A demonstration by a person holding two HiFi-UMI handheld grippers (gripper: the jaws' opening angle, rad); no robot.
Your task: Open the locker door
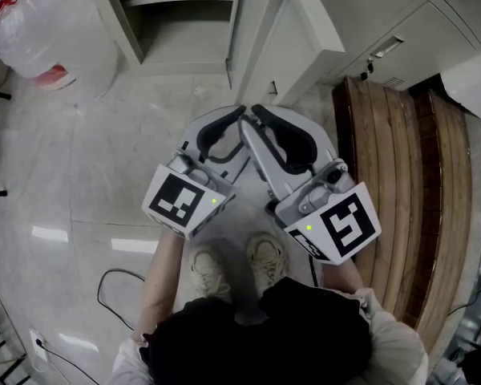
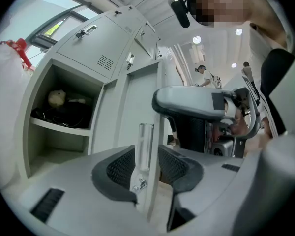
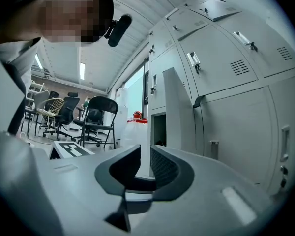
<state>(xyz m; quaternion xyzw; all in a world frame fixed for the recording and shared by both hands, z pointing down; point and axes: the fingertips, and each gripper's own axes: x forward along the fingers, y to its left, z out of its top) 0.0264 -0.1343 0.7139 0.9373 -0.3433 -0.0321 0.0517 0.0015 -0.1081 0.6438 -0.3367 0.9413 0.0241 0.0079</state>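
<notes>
Locker door (image 2: pixel 140 97) standing open, right of bared compartment (image 2: pixel 64 127). We are holding left gripper (image 2: pixel 147 168) with jaws wide astride door's near edge, pads not pressing, likely letting go. Right gripper (image 3: pixel 143 168) waiting alongside, jaws slightly parted, empty.

Floor: pale, glossy stone-look tiles (image 1: pixel 64 183) with streaks of glare. A thin black cable (image 1: pixel 101 289) loops over them at lower left in the head view, and a slatted wooden bench (image 1: pixel 401 191) runs along the right side near closed grey lockers (image 3: pixel 226 68) with louvred vents. A clear plastic bag (image 1: pixel 36 30) with red showing on it stands on the floor, with a framed window (image 2: pixel 64 21) letting in daylight behind it. Further back: black office chairs (image 3: pixel 96 117) and a wicker chair (image 3: pixel 51 107), under a white ribbed ceiling with lit strip lights (image 3: pixel 82 71).
</notes>
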